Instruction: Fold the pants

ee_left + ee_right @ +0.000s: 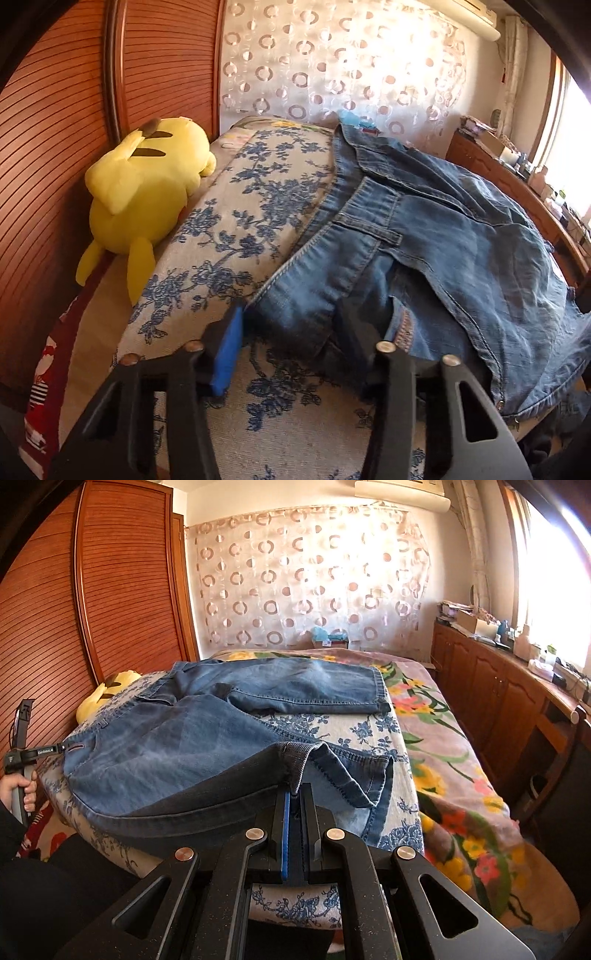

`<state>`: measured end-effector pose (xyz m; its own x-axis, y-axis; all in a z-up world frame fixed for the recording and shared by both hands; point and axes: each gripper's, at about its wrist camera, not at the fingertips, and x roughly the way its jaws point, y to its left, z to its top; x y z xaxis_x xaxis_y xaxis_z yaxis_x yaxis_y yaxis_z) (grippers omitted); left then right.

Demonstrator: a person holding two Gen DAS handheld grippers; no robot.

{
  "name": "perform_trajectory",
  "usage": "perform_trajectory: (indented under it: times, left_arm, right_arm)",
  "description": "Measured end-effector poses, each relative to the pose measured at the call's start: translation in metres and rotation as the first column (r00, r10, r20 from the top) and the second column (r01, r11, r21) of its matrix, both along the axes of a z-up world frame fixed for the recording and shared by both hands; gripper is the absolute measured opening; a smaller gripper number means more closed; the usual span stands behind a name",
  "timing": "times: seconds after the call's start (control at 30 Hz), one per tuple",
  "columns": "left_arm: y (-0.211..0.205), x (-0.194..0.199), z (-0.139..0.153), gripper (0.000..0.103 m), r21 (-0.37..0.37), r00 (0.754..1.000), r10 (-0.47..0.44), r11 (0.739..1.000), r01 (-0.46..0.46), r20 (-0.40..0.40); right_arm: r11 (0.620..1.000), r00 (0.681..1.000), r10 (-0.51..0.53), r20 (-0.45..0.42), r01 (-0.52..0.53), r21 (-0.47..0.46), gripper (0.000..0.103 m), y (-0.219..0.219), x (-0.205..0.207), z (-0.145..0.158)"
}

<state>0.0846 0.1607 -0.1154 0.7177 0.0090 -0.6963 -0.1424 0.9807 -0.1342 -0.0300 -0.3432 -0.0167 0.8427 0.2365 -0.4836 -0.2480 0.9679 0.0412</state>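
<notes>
Blue denim pants (pixel 177 753) lie spread on a blue-flowered cloth (pixel 332 731) on the bed, with one leg (pixel 306 690) stretched to the far side. My right gripper (pixel 293 797) is shut on the near leg's hem and lifts it a little. In the left wrist view the pants' waistband (pixel 354 229) lies ahead. My left gripper (pixel 295 332) is open, its jaws on either side of the waist corner, with the blue pad (pixel 227 354) on the left. The left gripper also shows at the left in the right wrist view (pixel 62 747).
A yellow plush toy (pixel 144 192) lies left of the cloth against the wooden wardrobe (pixel 55 129). A flowered blanket (pixel 454 760) covers the bed's right side. A wooden cabinet (pixel 491 686) with clutter runs along the right wall. A curtain (pixel 314 579) hangs behind.
</notes>
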Motion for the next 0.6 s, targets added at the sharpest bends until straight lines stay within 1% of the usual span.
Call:
perform_trajectory:
  times: [0.1, 0.17, 0.2, 0.5, 0.6]
  left_arm:
    - [-0.004, -0.001, 0.002, 0.030, -0.009, 1.000, -0.020, 1.000, 0.020, 0.007]
    - [-0.006, -0.002, 0.004, 0.023, -0.019, 0.999, -0.031, 0.999, 0.031, 0.017]
    - [-0.006, -0.004, 0.006, 0.018, -0.023, 0.999, -0.033, 0.999, 0.034, 0.024]
    - [-0.010, -0.023, 0.037, 0.012, -0.026, 0.993, -0.051, 0.998, 0.054, 0.107]
    - [-0.011, -0.031, 0.051, 0.011, -0.032, 0.988, -0.054, 0.998, 0.060, 0.147]
  right_arm:
    - [1.000, 1.000, -0.004, -0.003, 0.004, 0.001, 0.004, -0.004, 0.000, 0.004]
    - [1.000, 1.000, -0.004, 0.003, 0.004, -0.001, 0.004, -0.004, 0.001, 0.008]
    - [1.000, 1.000, -0.004, 0.007, 0.004, -0.002, 0.004, -0.004, 0.000, 0.009]
    - [1.000, 0.998, -0.004, 0.062, 0.004, -0.011, 0.004, -0.006, -0.006, 0.023]
    - [1.000, 0.996, -0.006, 0.086, 0.007, -0.011, 0.004, -0.008, -0.009, 0.027]
